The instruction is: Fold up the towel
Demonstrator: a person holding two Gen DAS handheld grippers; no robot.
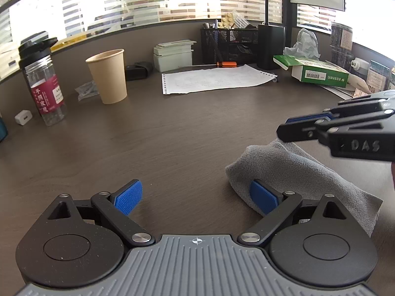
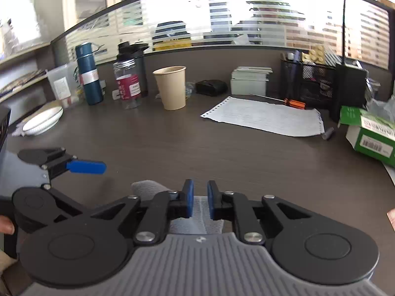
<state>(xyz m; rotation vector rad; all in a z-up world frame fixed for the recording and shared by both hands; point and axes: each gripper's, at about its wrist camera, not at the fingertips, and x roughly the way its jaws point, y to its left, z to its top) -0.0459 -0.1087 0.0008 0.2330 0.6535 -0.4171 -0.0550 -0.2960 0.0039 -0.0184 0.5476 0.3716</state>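
Note:
A grey towel (image 1: 298,172) lies folded over in a loose bundle on the dark wood desk (image 1: 172,135), at the right of the left wrist view. My left gripper (image 1: 195,197) is open wide and empty, its right blue pad (image 1: 261,197) right at the towel's left edge. My right gripper (image 2: 198,198) hangs just above the towel (image 2: 202,212) with its blue pads a narrow gap apart and nothing between them. It also shows in the left wrist view (image 1: 296,128), above the bundle's far end. The left gripper's blue finger (image 2: 86,167) shows at the left of the right wrist view.
At the back stand a paper cup (image 1: 108,76), a clear jar with a red label (image 1: 47,91), a printed sheet (image 1: 214,80), a black mesh organizer (image 1: 229,42) and a green tissue box (image 1: 318,72). A blue flask (image 2: 88,74) and white bowl (image 2: 43,120) sit at far left.

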